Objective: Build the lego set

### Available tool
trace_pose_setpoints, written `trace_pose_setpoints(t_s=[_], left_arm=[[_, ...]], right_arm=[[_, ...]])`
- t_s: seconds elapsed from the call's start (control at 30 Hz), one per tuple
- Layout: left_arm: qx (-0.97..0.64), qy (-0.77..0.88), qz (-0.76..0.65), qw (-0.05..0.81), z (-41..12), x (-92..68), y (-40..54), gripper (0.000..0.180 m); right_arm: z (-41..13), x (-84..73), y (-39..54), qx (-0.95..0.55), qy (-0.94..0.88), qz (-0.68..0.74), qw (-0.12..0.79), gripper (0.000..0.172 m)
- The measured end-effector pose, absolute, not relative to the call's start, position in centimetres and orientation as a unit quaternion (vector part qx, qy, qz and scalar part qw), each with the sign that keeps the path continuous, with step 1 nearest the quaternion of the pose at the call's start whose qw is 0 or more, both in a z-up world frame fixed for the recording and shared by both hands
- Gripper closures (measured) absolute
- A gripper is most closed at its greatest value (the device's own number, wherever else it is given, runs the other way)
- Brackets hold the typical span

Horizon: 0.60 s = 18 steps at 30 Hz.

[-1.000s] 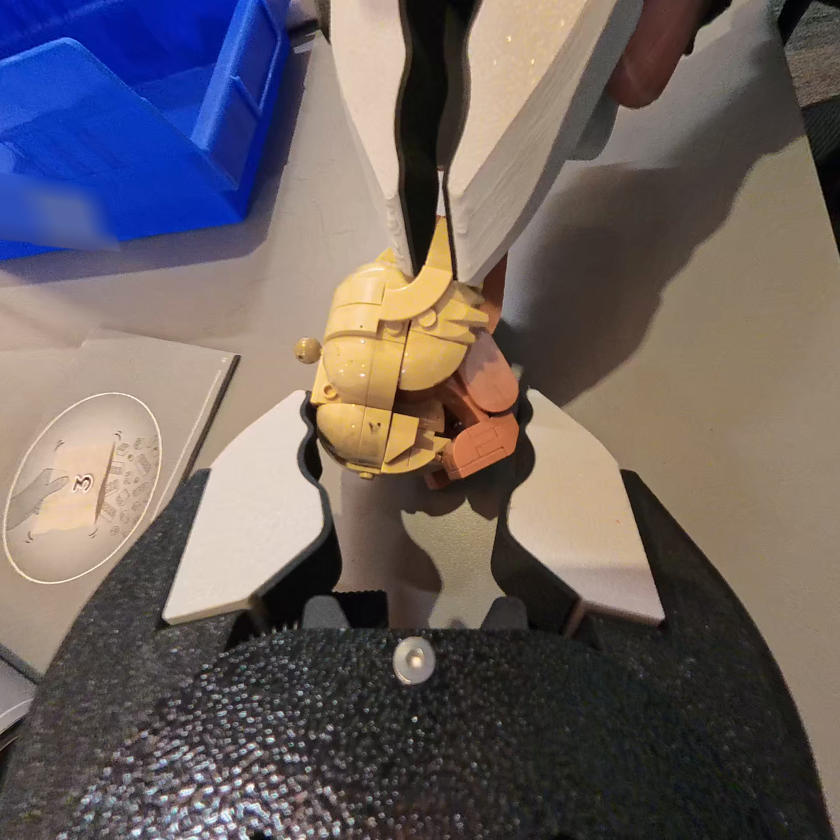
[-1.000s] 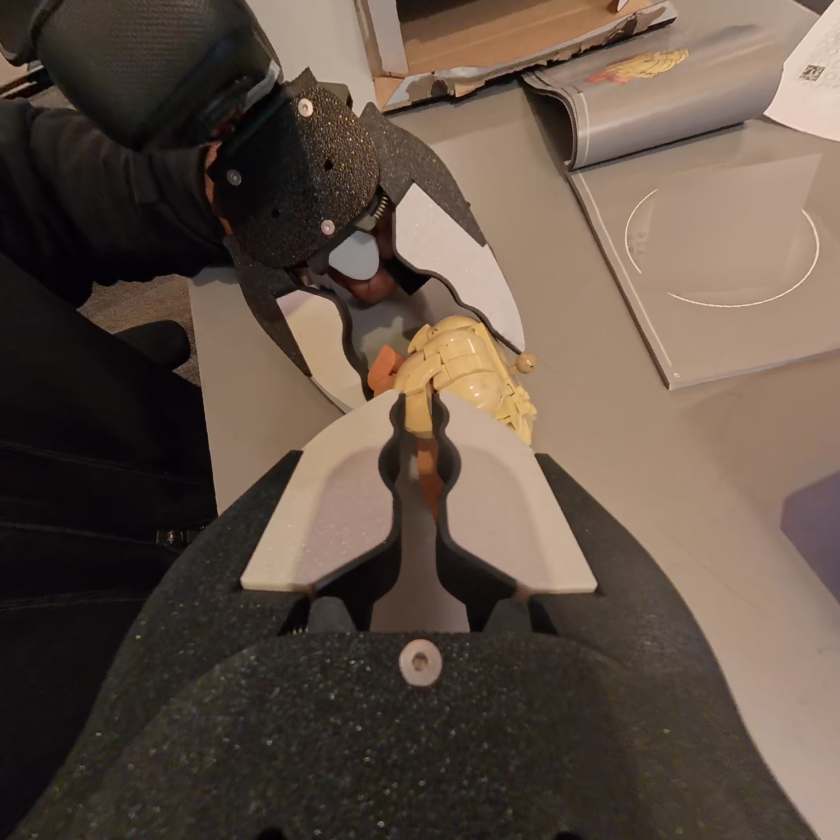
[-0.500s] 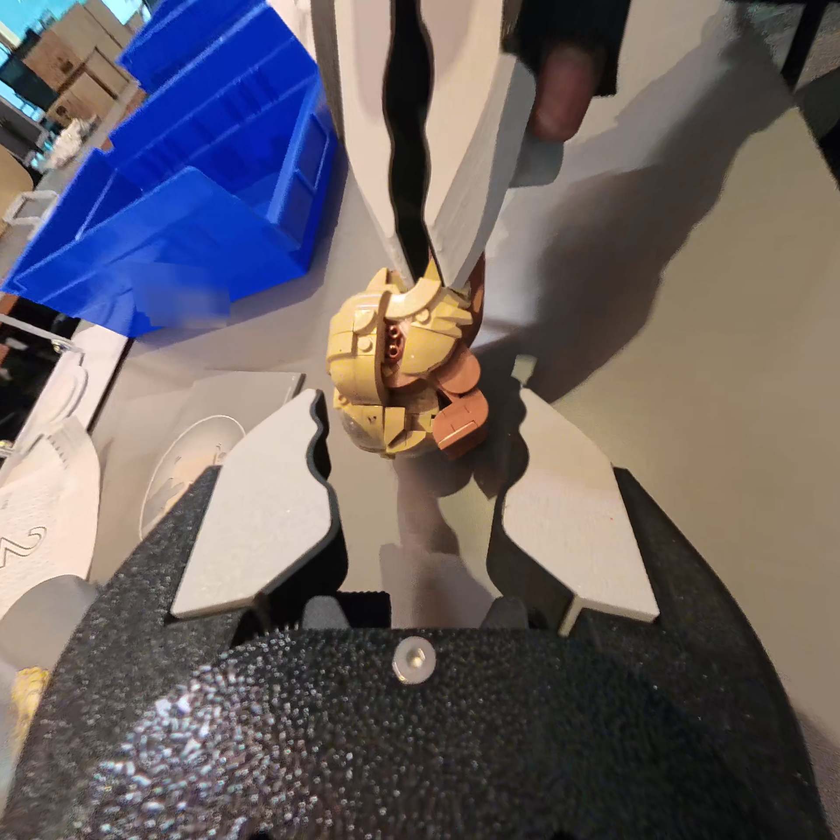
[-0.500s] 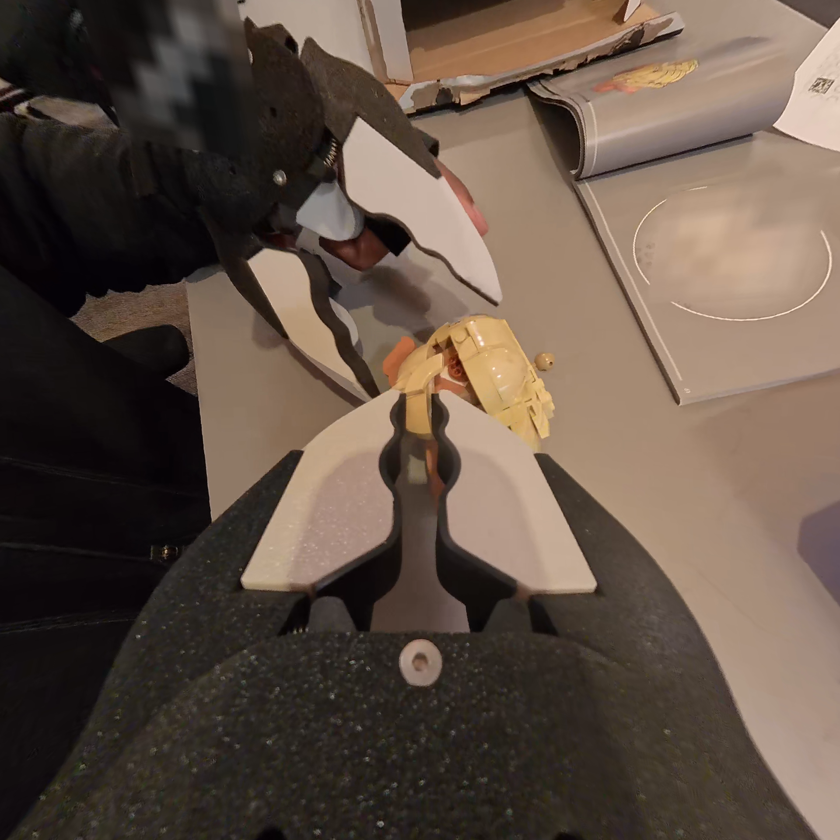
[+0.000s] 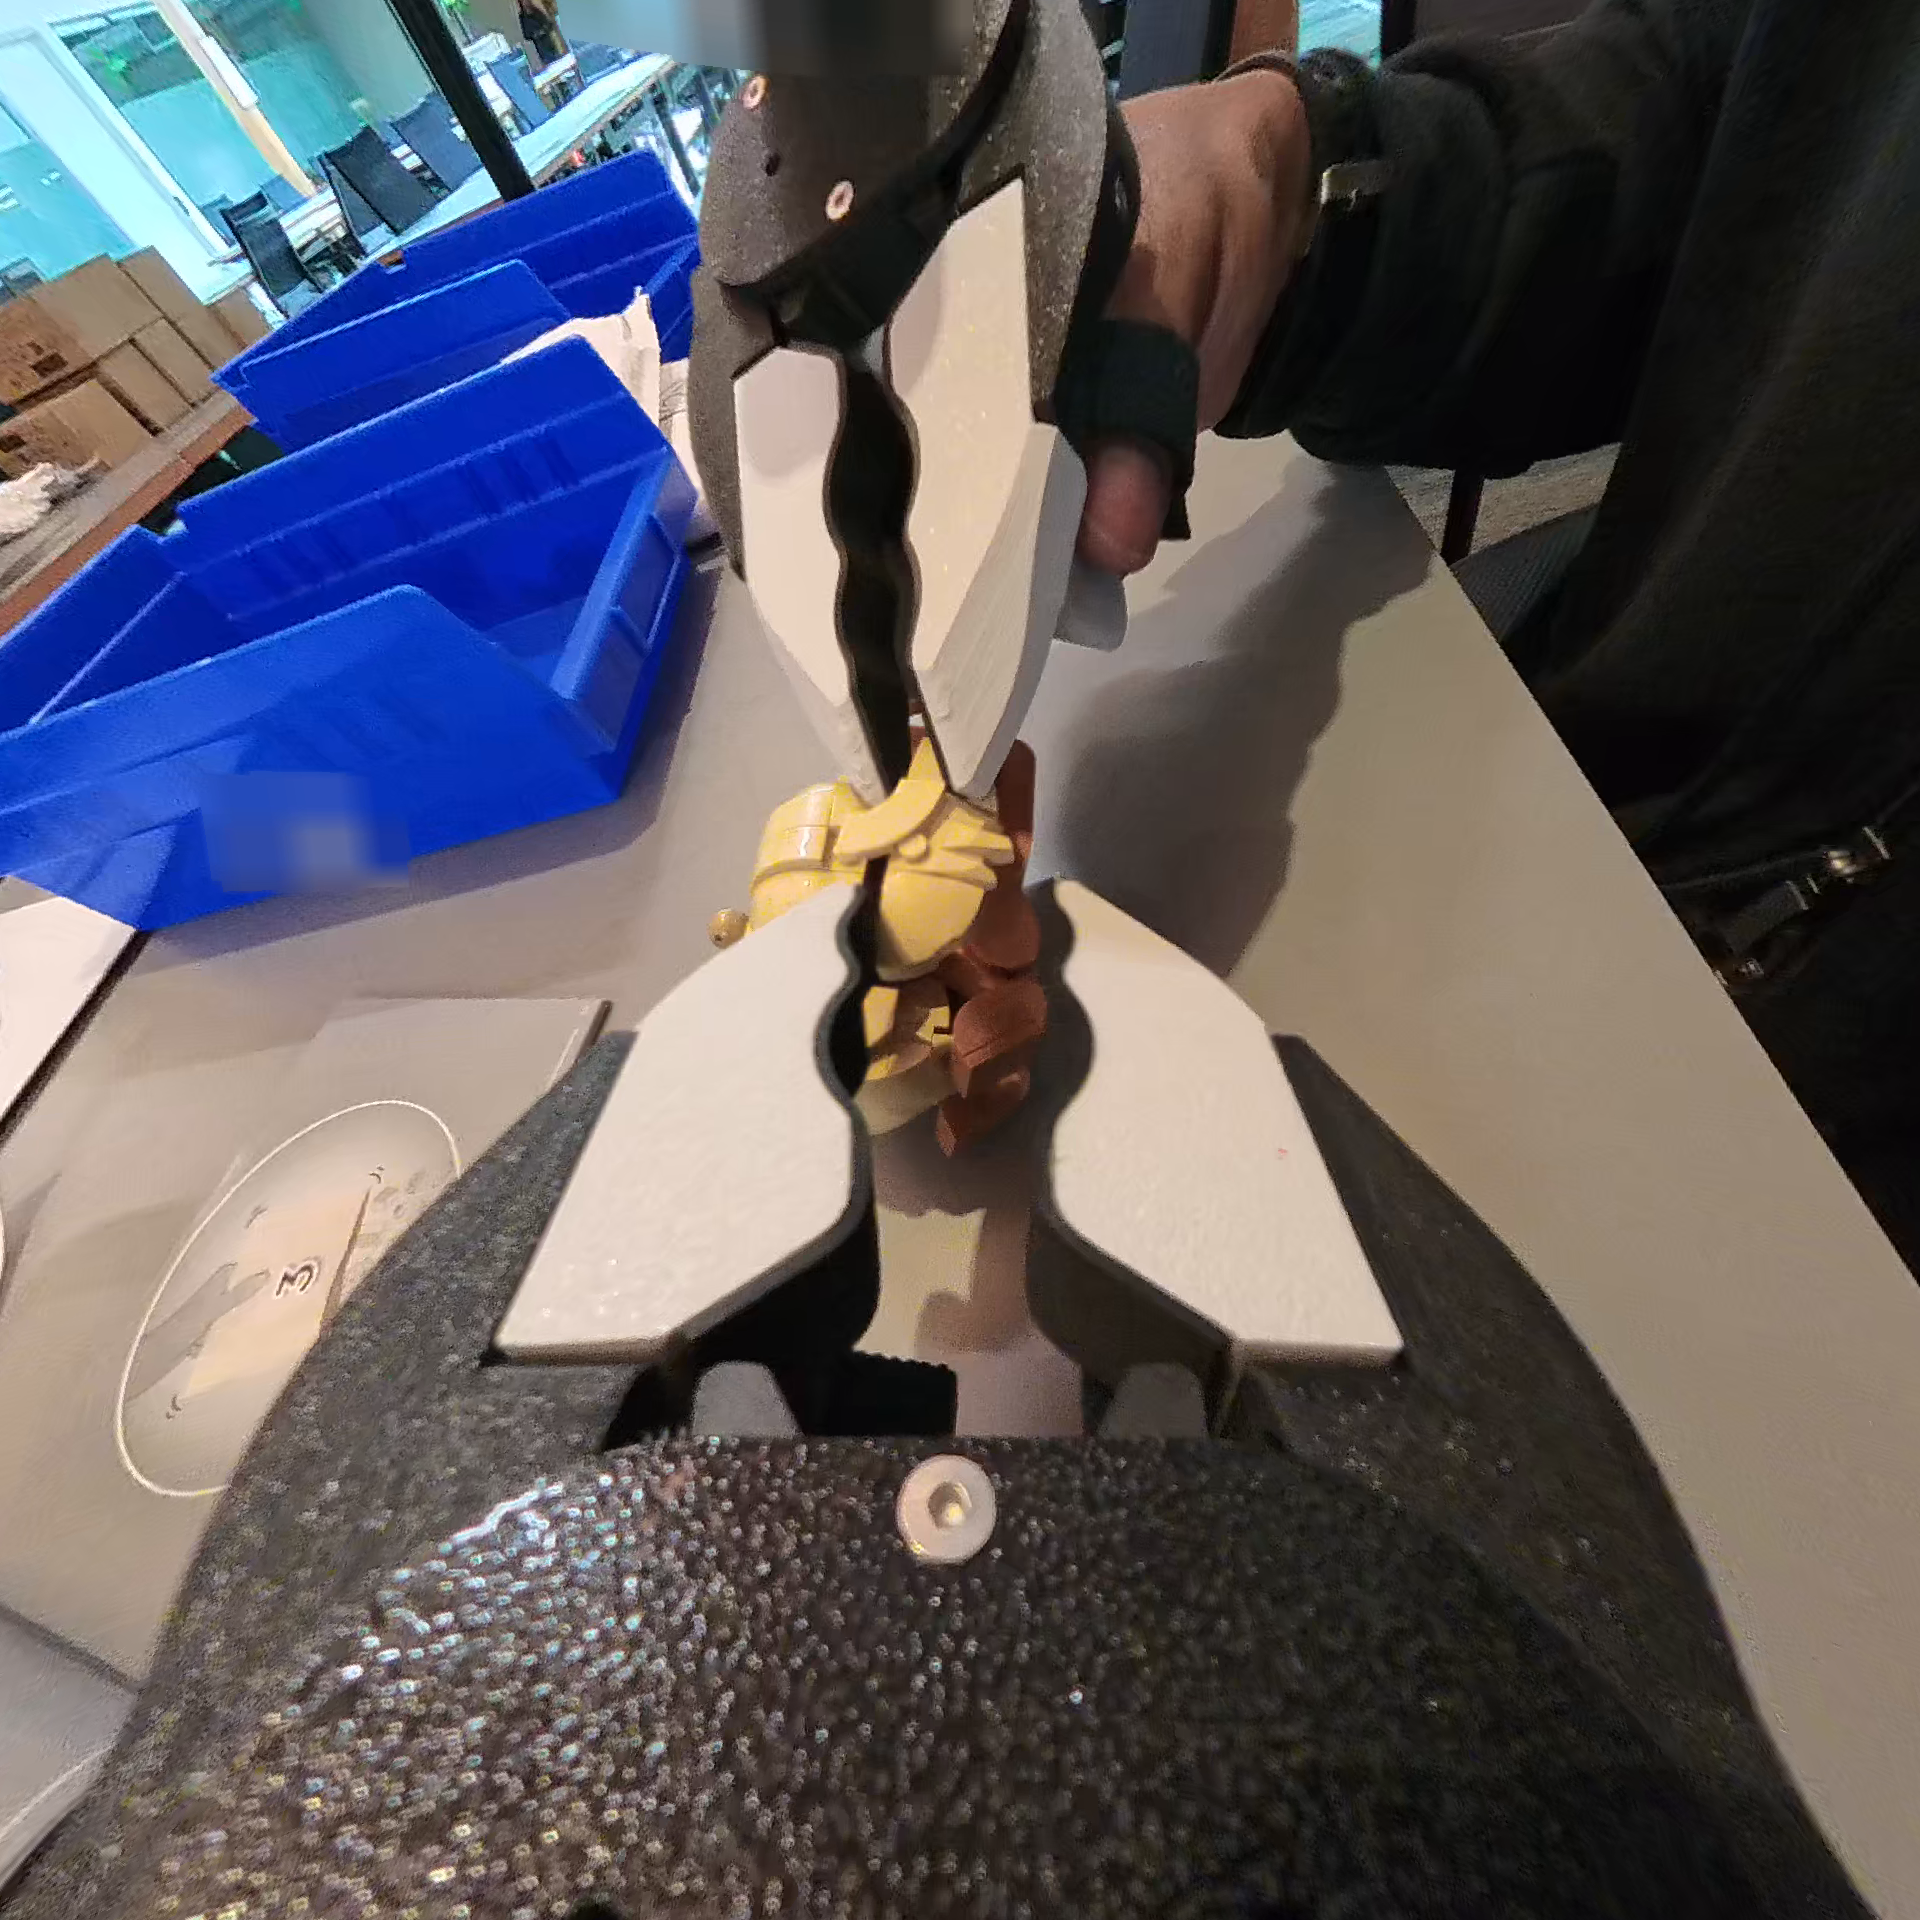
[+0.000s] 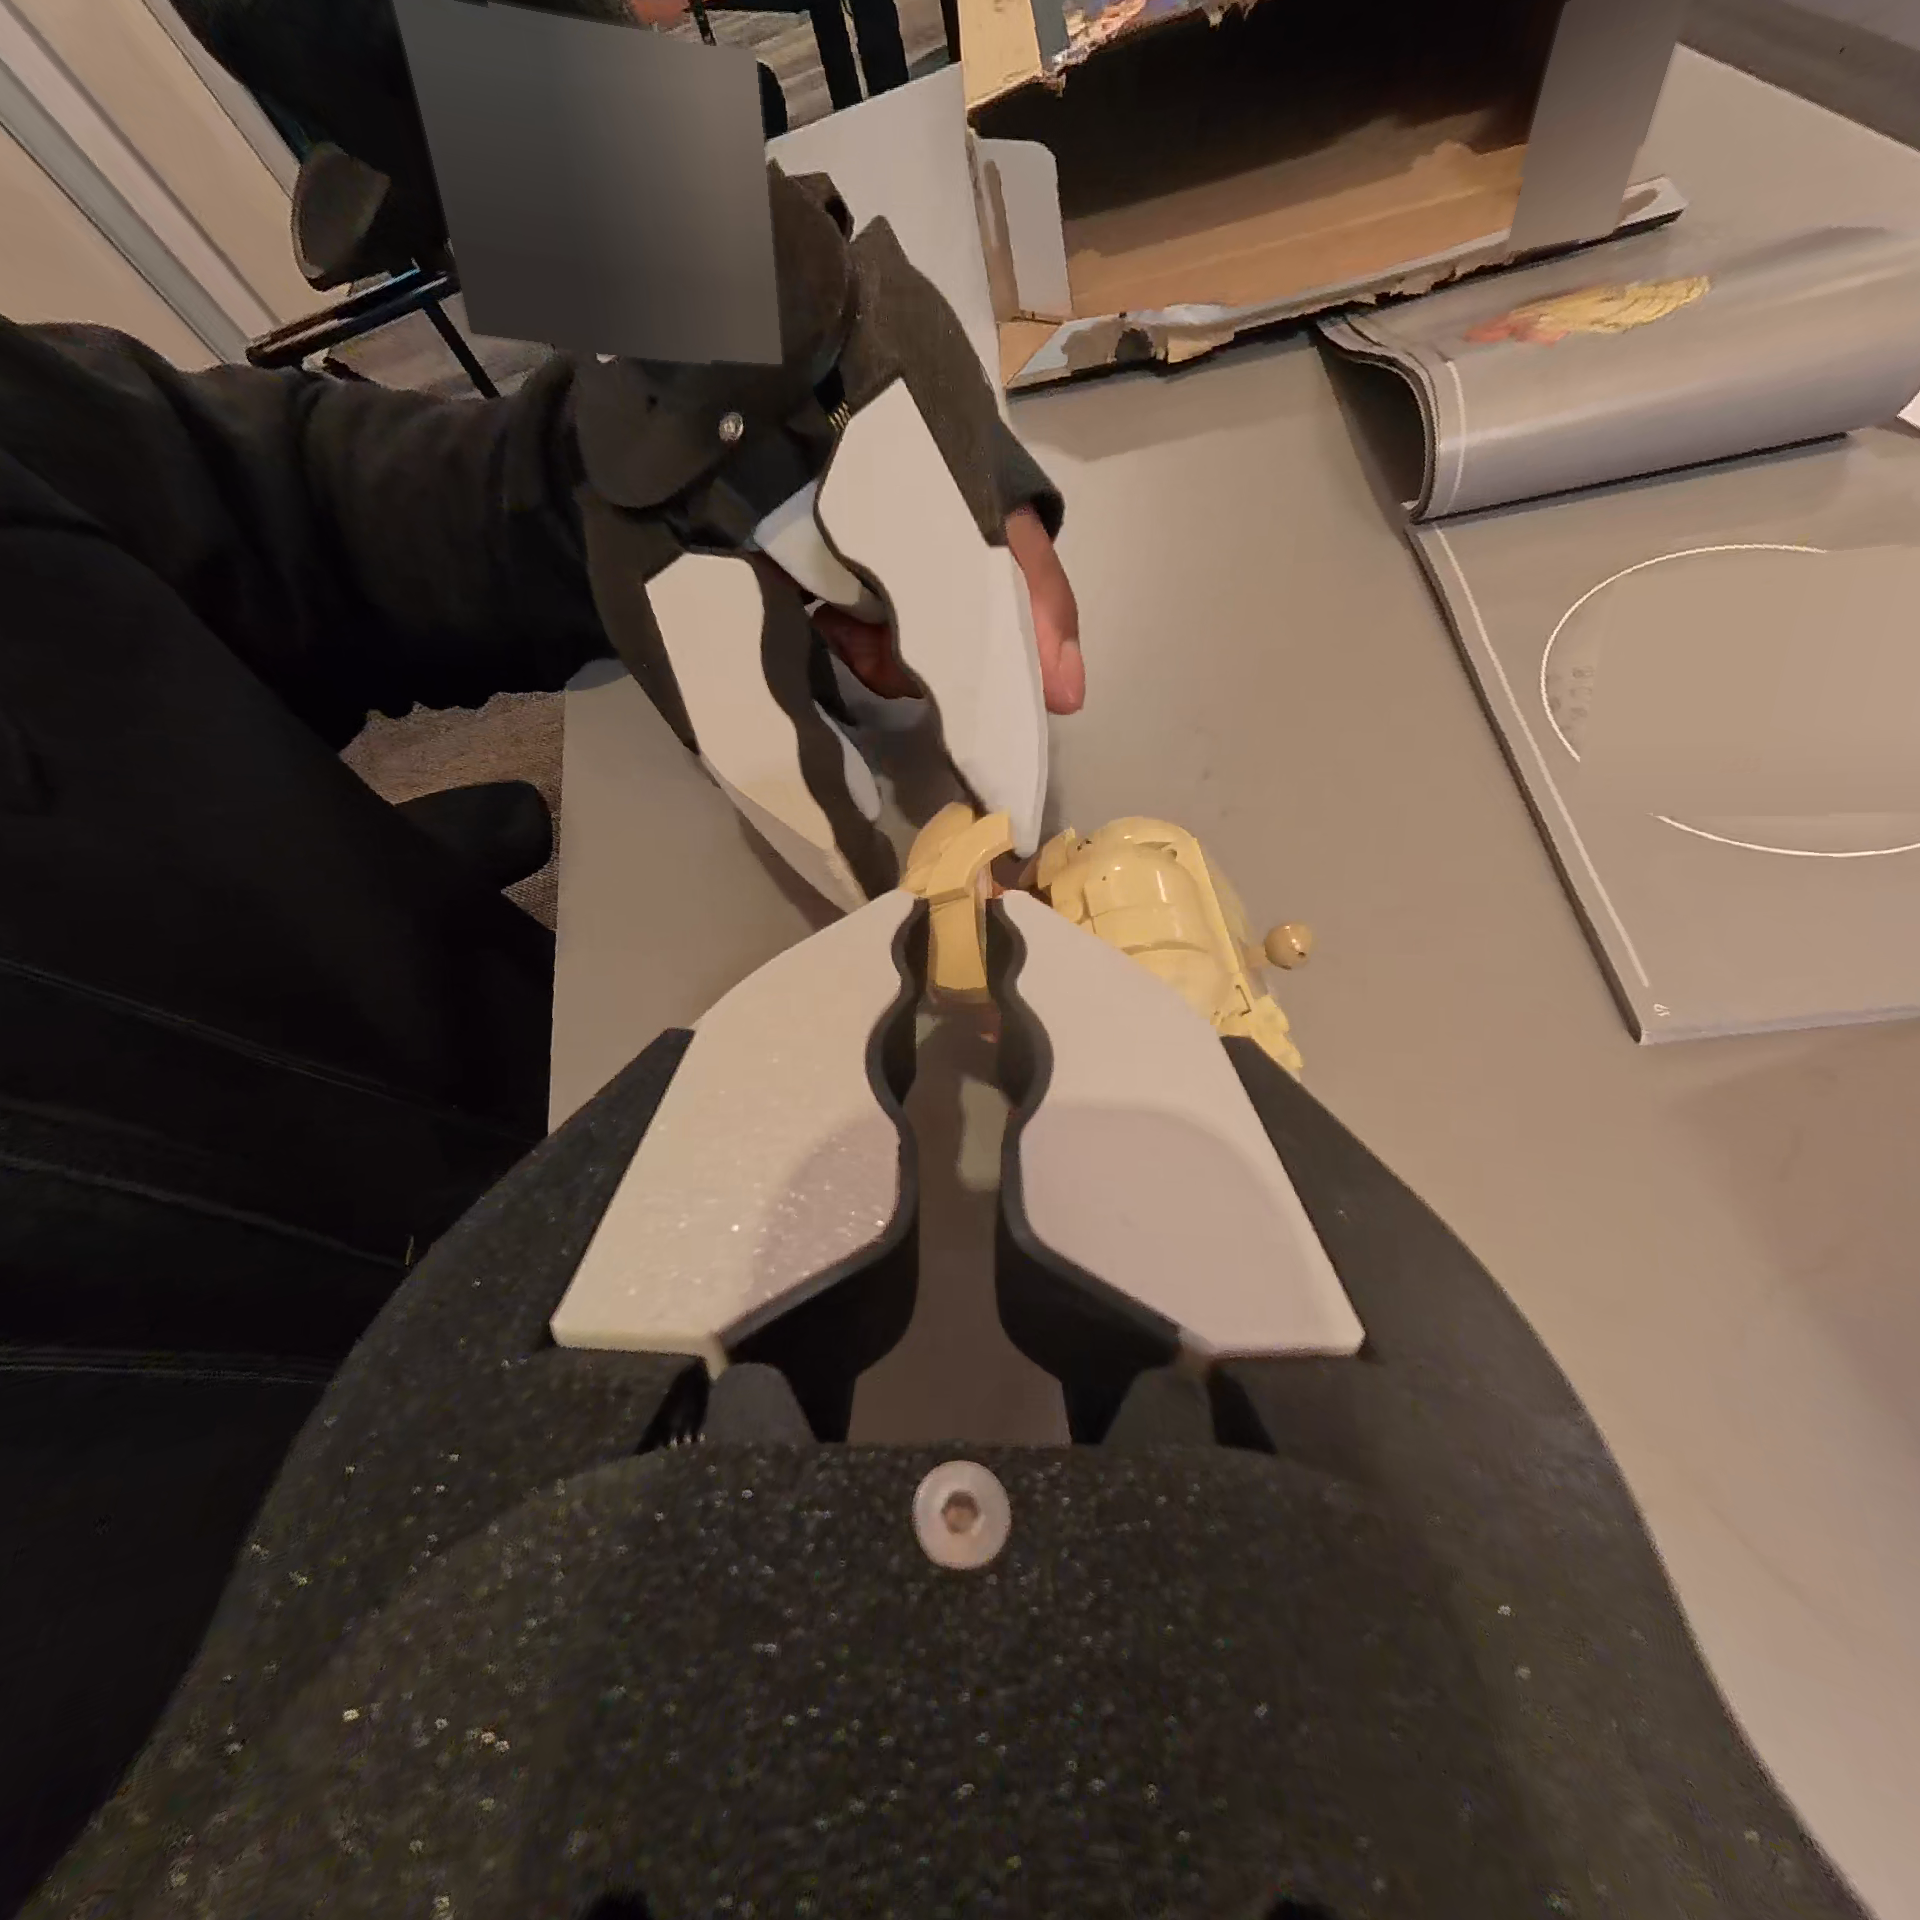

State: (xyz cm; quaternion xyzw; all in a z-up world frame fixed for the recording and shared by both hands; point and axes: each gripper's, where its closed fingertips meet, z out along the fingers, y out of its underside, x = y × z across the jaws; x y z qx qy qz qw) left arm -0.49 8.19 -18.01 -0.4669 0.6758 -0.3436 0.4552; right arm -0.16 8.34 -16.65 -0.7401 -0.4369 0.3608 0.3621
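Knobbly tan-brown brick model (image 5: 914, 935), plastic.

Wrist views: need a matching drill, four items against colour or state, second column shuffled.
1. brick figure
2. bins
3. cardboard box
4. booklet

a. blue
b. lying open, grey page with a white circle
c. tan and brown
d. torn edges, open

Pairs: 1-c, 2-a, 3-d, 4-b

Tan and brown brick-built figure (image 5: 914, 935) pinched between both hand-held grippers above the table.
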Motion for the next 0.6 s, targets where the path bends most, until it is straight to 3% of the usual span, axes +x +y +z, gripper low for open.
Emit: trace_pose_setpoints(t_s=[0.1, 0.33, 0.6], left_arm=[[-0.464, 0.678, -0.332, 0.463, -18.2, -0.2, 8.4, 0.163], [-0.477, 0.681, -0.315, 0.458, -18.4, 0.4, 8.5, 0.164], [-0.479, 0.691, -0.296, 0.454, -18.3, 1.0, 7.8, 0.164]], right_arm=[[-16.7, 0.0, 8.3, -0.737, -0.44, 0.358, 0.367, 0.161], [-16.8, 0.6, 8.4, -0.74, -0.437, 0.338, 0.384, 0.16], [-16.3, 2.2, 7.8, -0.729, -0.429, 0.323, 0.424, 0.14]])
